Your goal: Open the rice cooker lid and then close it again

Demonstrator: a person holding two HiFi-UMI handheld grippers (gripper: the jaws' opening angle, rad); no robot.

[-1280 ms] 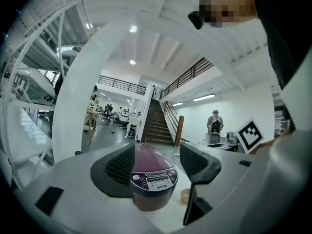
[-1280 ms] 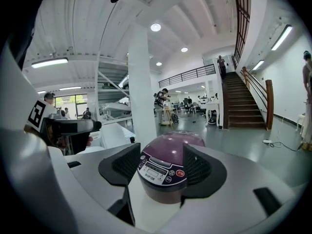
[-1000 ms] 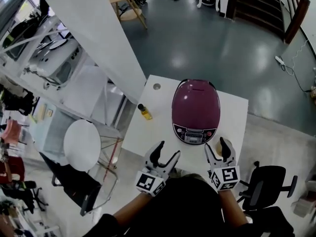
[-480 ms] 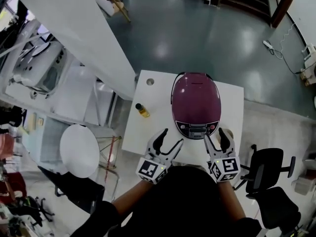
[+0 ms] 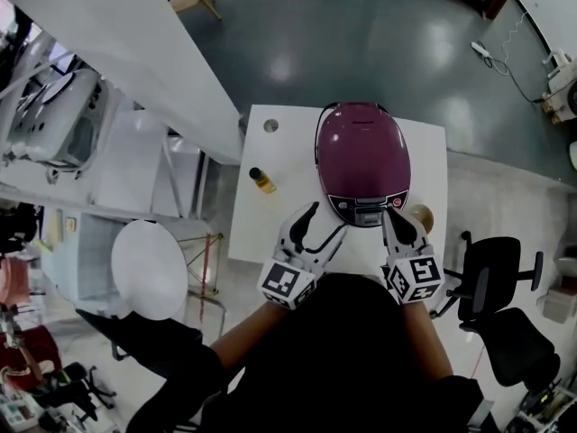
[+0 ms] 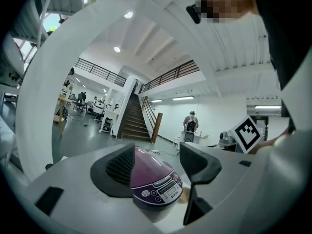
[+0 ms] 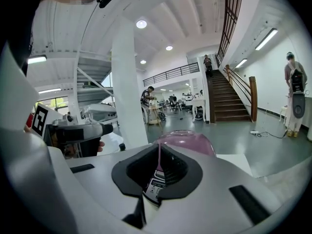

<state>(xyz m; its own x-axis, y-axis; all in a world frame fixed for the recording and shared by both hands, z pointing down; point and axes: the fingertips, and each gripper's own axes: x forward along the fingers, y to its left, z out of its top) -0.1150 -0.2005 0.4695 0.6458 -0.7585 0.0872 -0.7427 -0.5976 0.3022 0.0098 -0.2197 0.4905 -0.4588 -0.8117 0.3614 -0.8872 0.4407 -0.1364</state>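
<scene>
Overhead we see the cooker (image 5: 362,156) shut; the gripper views alone show our left gripper (image 6: 156,162) gaping empty, our right gripper (image 7: 158,152) just closed on nothing.

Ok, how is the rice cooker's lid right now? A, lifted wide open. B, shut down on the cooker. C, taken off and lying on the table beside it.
B: in the head view the purple lid lies flat on the rice cooker, closed right down to the control panel, and no loose lid lies on the white table.
</scene>
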